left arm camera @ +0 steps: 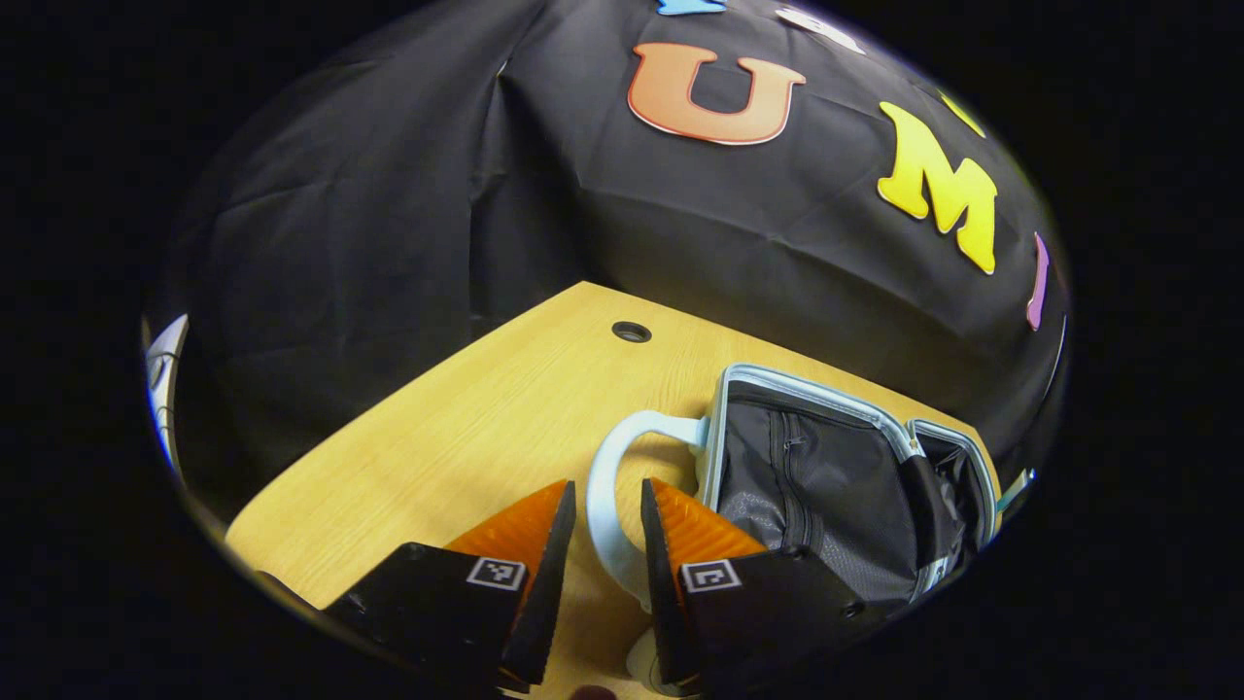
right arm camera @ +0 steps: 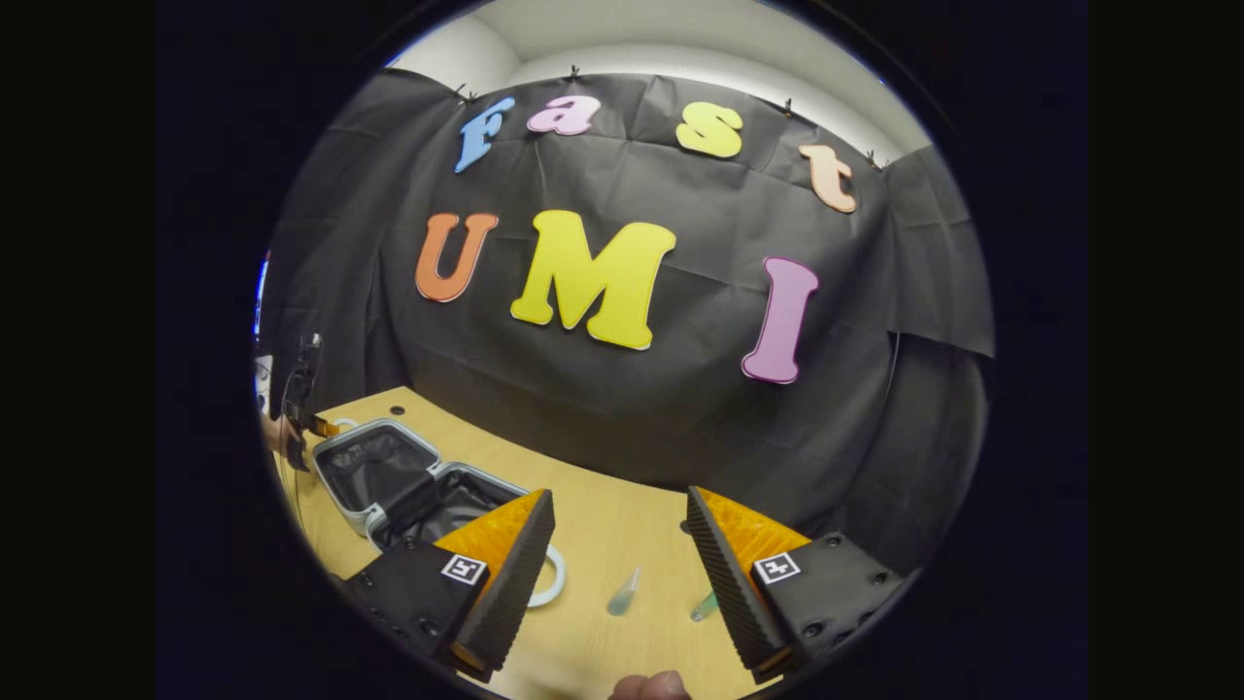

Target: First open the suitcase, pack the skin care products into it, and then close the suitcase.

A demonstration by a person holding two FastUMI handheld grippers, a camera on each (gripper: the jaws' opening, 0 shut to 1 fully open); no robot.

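Observation:
The suitcase (left arm camera: 826,476) lies open on the wooden table, its two halves flat and their dark linings up. Its pale loop handle (left arm camera: 607,486) runs between the fingers of my left gripper (left arm camera: 609,486), which stand slightly apart around it without clearly pressing. In the right gripper view the open suitcase (right arm camera: 408,476) sits far left, with a hand and the other gripper (right arm camera: 301,423) at its far end. My right gripper (right arm camera: 619,494) is wide open above the table. Beyond it lie a small clear bottle (right arm camera: 623,591) and a greenish tube (right arm camera: 705,606).
A white loop (right arm camera: 554,578) lies beside the suitcase's near half, partly behind one finger. The table (left arm camera: 466,428) has a round cable hole (left arm camera: 632,332) near its far corner. Black cloth walls close in behind the table. A fingertip (right arm camera: 651,686) shows at the bottom edge.

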